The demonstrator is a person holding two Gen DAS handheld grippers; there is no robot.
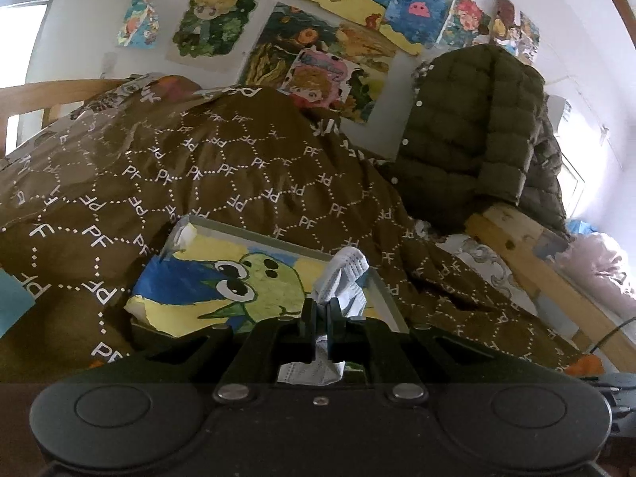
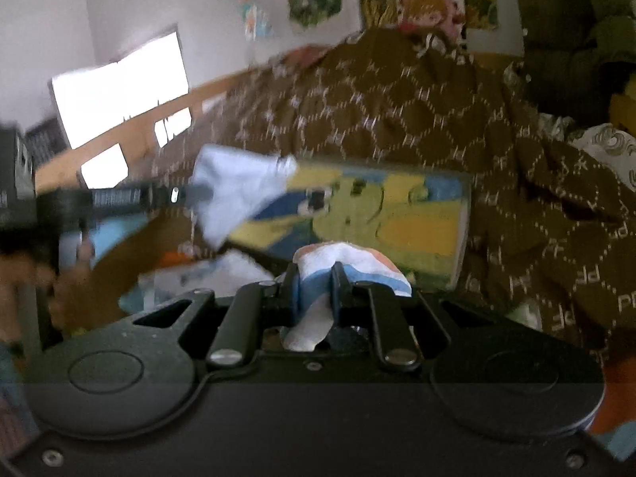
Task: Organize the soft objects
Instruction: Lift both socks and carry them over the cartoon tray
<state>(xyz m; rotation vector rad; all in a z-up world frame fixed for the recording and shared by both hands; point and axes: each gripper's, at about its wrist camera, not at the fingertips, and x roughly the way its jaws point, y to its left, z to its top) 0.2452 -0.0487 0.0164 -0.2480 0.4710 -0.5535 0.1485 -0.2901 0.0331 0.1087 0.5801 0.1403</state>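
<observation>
1. Claws both clamped: the left claw [image 1: 321, 310] pinches a pale grey ribbed sock [image 1: 342, 278], its end poking up past the fingertips
2. Right claw [image 2: 316, 278] squeezes a white sock with blue and orange stripes [image 2: 349, 264], bunched over the fingers
3. Both socks hang above a painted frog canvas [image 1: 254, 274] lying on the brown patterned duvet [image 1: 198, 159] on the bed
4. Right view is blurred; it catches the left claw with the grey sock at left
5. Olive puffer jacket [image 1: 469, 127] drapes over the wooden bed frame [image 1: 516, 230]
</observation>
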